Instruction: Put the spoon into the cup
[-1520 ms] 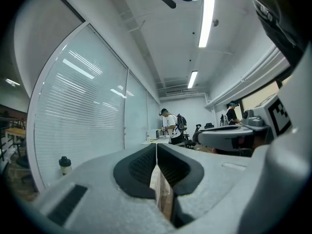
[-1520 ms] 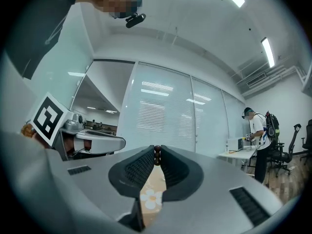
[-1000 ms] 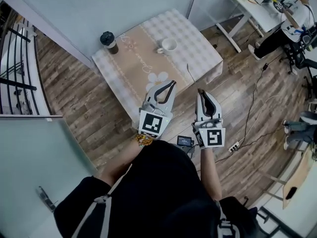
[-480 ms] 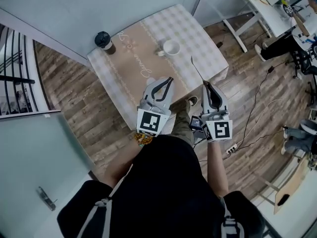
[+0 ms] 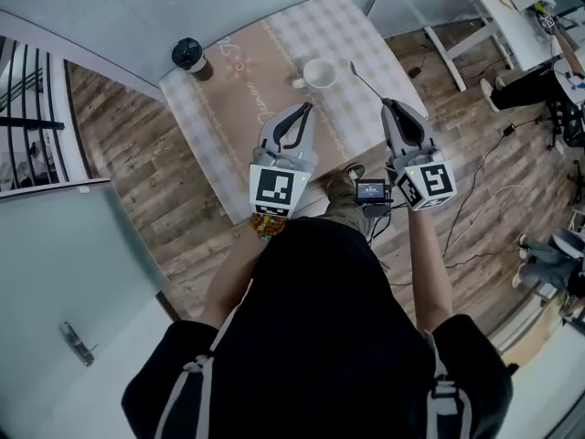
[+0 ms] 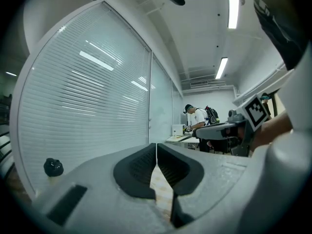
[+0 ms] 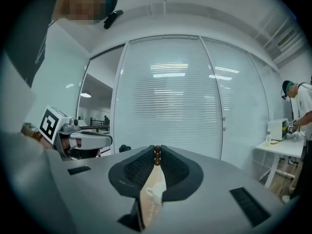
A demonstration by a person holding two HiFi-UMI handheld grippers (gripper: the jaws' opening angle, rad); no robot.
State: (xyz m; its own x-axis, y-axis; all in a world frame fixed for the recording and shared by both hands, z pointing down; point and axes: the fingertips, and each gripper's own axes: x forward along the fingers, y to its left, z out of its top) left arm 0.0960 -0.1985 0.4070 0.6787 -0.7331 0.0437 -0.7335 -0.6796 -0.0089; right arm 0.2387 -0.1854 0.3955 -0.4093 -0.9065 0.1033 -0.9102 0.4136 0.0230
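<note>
A white cup [image 5: 320,73] stands on the checkered tablecloth of a small table [image 5: 247,90]. My right gripper [image 5: 388,103] is shut on the handle end of a thin metal spoon [image 5: 366,80], which points forward and ends just right of the cup. In the right gripper view the spoon [image 7: 157,156] shows end-on between the closed tips of the right gripper [image 7: 157,152], with the cup [image 7: 154,194] seen low through the gap. My left gripper [image 5: 305,108] hangs over the table's near side, just short of the cup. In its own view the left gripper [image 6: 156,147] is shut and holds nothing.
A paper coffee cup with a black lid [image 5: 188,55] stands at the table's far left corner. A glass wall runs behind the table. A white desk [image 5: 494,7] and seated people are at the right, with cables on the wood floor [image 5: 475,199].
Both grippers have moved forward over the table. The right one has carried the spoon from near the table's front right edge up beside the cup.
</note>
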